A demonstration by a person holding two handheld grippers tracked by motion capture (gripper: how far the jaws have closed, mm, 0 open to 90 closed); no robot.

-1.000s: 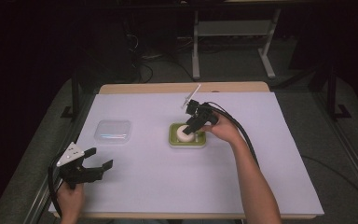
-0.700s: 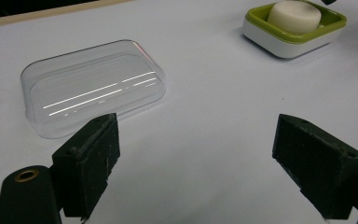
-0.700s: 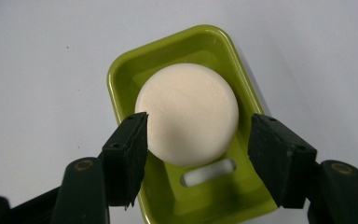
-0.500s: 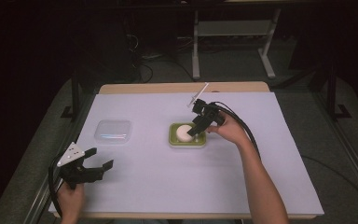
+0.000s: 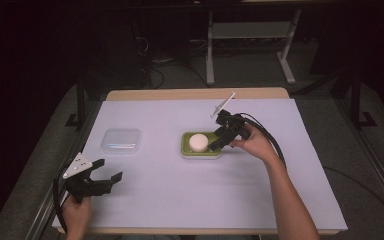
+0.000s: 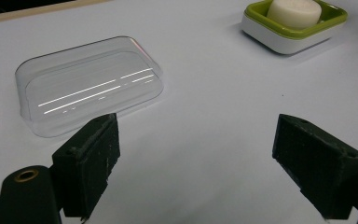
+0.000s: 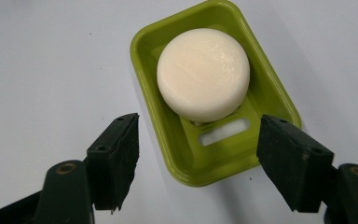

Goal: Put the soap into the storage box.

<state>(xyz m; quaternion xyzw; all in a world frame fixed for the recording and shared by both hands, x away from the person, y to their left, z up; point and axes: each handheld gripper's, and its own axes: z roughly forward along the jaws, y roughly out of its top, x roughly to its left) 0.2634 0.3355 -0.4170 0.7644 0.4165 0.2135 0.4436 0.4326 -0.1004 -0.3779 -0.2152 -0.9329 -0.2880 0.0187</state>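
Observation:
A round white soap (image 5: 198, 142) (image 7: 203, 74) lies in a green soap dish (image 5: 186, 150) (image 7: 144, 70) at the table's middle. My right gripper (image 5: 213, 146) (image 7: 199, 144) hovers just right of the soap. Its jaws have just been opening and now stand apart, with the dish's near end showing between them and the pads touching nothing. My left gripper (image 5: 107, 180) (image 6: 205, 172) rests near the front left edge, open and empty. A clear plastic lid (image 5: 122, 141) (image 6: 91, 84) lies flat just beyond it, and the dish (image 6: 326, 28) with the soap (image 6: 293, 11) sits farther off.
A white sheet (image 5: 160, 195) covers the tabletop, with a wooden strip (image 5: 180, 95) along the far edge. A metal stand (image 5: 250, 45) and cables sit on the dark floor behind. The right gripper's cable (image 5: 272, 142) trails over the person's forearm.
The right gripper has drawn back to the right from the soap and its jaws have spread apart. The soap stays in the dish. The left gripper has not moved.

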